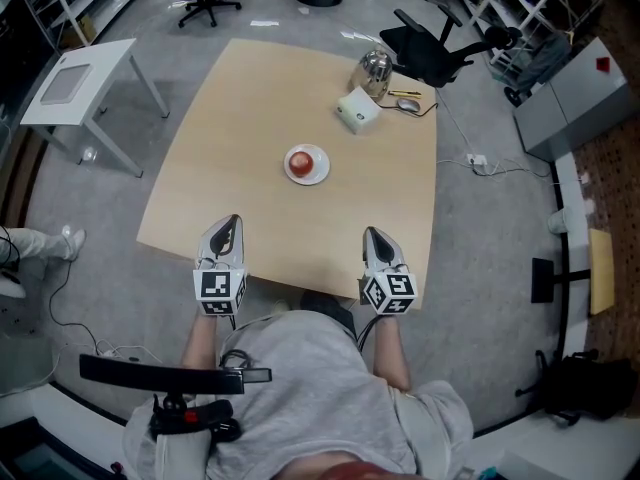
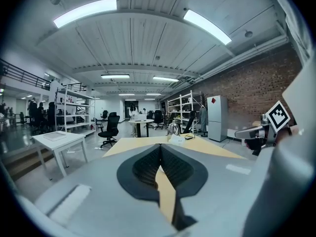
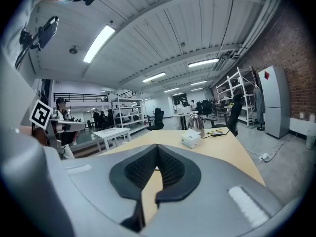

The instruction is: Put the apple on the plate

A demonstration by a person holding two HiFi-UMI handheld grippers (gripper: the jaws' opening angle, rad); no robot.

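Tan table [image 1: 250,98] in an open workshop, office chairs and shelving beyond; a kettle [image 1: 375,68] and a white box [image 1: 358,110] sit at its far side. Finding: the apple [image 1: 303,160] sits on the white plate [image 1: 323,172] near the table's middle, well apart from both tools, so by this view the placement reads as complete. It lies straight ahead of you, between the lines of your two grippers, with neither clearly nearer; being round, it offers no long axis to align to. Your left gripper [image 1: 232,222] and right gripper [image 1: 372,234] sit at the near edge, side by side, pointing forward across the table and nearly level. Both are clenched, pads meeting at the tips, with nothing between them. Any further reach would run forward and inward.
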